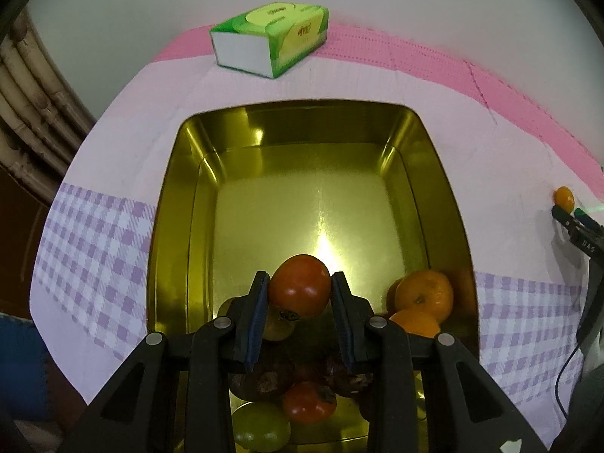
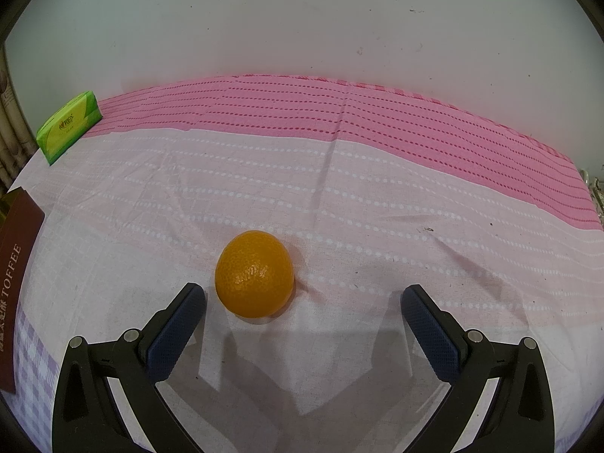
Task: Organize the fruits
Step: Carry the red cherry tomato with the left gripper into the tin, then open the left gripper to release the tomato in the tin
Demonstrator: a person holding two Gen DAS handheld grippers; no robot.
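In the left wrist view my left gripper [image 1: 300, 287] is shut on a red persimmon [image 1: 300, 286] and holds it above the near end of a gold metal tin [image 1: 302, 124]. Below it in the tin lie another red persimmon [image 1: 308, 402], a green fruit [image 1: 260, 428], dark brown fruits [image 1: 264, 383] and two oranges [image 1: 424, 292]. In the right wrist view my right gripper [image 2: 304, 298] is open and low over the cloth. A loose orange [image 2: 255, 273] lies just ahead of its left finger [image 2: 177, 330]. That orange [image 1: 563, 197] and the right gripper [image 1: 570, 219] show at the far right of the left wrist view.
A green tissue pack [image 1: 270, 37] lies behind the tin near the wall; it also shows in the right wrist view [image 2: 70, 126]. The tin's brown "TOFFEE" side [image 2: 17, 287] is at the left edge. A pink and lilac-checked cloth [image 2: 377, 196] covers the table.
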